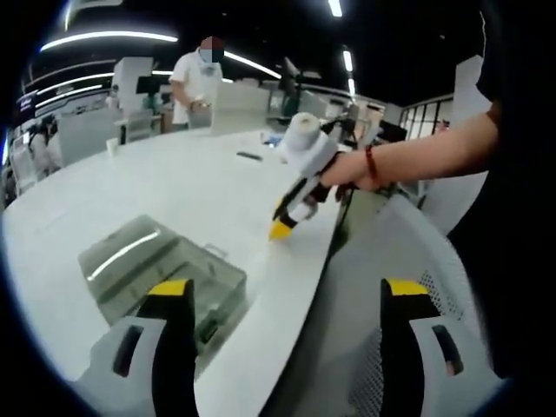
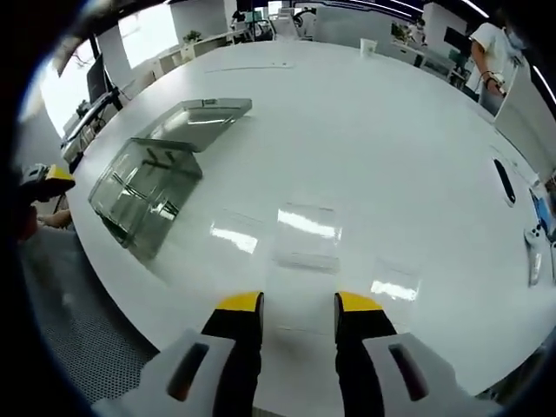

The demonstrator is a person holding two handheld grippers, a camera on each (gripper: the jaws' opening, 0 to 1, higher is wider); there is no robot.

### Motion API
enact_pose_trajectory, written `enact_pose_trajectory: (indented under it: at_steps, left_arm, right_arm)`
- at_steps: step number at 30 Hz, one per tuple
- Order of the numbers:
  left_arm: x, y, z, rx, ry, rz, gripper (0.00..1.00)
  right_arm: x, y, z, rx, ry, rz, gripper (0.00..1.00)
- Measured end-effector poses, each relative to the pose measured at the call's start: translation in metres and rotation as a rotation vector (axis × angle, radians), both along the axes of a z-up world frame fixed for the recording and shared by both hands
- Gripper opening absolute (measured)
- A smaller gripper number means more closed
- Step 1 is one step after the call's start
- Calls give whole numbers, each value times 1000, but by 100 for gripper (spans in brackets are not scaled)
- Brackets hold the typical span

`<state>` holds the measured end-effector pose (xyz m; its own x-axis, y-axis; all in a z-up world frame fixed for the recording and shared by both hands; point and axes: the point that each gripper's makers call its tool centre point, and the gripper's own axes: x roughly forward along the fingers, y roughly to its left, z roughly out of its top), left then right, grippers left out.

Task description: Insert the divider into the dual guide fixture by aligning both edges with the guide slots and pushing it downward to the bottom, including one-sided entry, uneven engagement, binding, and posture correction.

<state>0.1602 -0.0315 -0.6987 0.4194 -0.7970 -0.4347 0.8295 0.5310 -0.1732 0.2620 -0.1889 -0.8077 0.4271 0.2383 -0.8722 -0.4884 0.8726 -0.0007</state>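
The dual guide fixture (image 2: 143, 187) is a clear plastic box on the white table (image 2: 365, 130), with its lid (image 2: 204, 113) swung open behind it. It also lies just ahead of my left gripper (image 1: 287, 291), as the clear fixture (image 1: 161, 269). A clear flat divider (image 2: 304, 234) lies on the table a short way in front of my right gripper (image 2: 298, 304), whose jaws stand open with nothing between them. The left gripper is wide open and empty, hanging over the table's edge. A hand holds the right gripper (image 1: 291, 208) tip-down near the table (image 1: 130, 191).
A mesh chair (image 1: 400, 252) stands by the table edge on the right of the left gripper view. A small black object (image 2: 504, 181) lies on the far side of the table. A person (image 1: 195, 78) stands beyond the table. Desks and monitors line the room.
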Motion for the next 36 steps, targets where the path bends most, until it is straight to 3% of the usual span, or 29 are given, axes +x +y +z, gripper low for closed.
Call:
enact_pose_trajectory:
  at_steps: [14, 17, 36]
  left_arm:
    - [9, -2, 9, -51, -4, 55, 84]
    - [10, -2, 14, -93, 31, 69, 82]
    - [30, 10, 34, -218, 9, 201, 75]
  right_arm:
    - [3, 17, 25, 59, -91, 29, 28]
    - [2, 21, 33, 67, -117, 38, 28]
    - [-13, 60, 65, 114, -219, 130, 28]
